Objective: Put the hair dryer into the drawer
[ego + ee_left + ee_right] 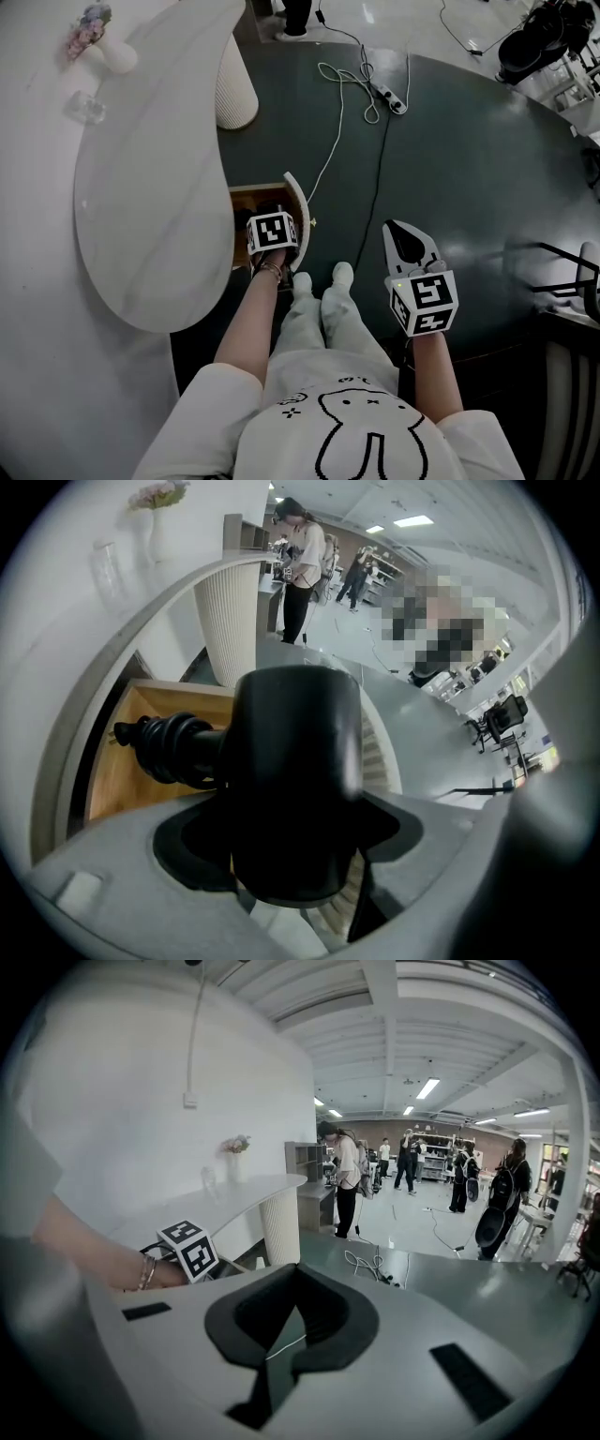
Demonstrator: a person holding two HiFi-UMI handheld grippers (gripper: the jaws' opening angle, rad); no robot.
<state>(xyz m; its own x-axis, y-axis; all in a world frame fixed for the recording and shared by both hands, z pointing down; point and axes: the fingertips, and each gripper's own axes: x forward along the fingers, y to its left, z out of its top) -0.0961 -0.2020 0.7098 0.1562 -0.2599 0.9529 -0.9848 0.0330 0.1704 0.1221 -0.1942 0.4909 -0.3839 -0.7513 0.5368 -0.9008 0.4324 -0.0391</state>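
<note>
A black hair dryer [295, 761] fills the middle of the left gripper view, its barrel clamped in my left gripper [295, 841]. Its coiled black cord [169, 747] hangs over the wooden floor of the open drawer [117, 785]. From the head view, the left gripper [274, 234] points steeply down into that drawer [253, 199], which stands out from under the white table [150, 187] with its curved white front [300, 211] to the right. The dryer itself is hidden there. My right gripper [410, 246] hovers over the dark floor to the right, jaws together and empty, its slit [292, 1307] showing only floor.
A ribbed white pedestal [234, 94] carries the table just behind the drawer. A white cable and power strip [389, 98] lie on the dark floor. A vase [103, 47] and a glass [84, 106] stand on the table. My legs [323, 309] are between the grippers. Several people [347, 1180] stand far off.
</note>
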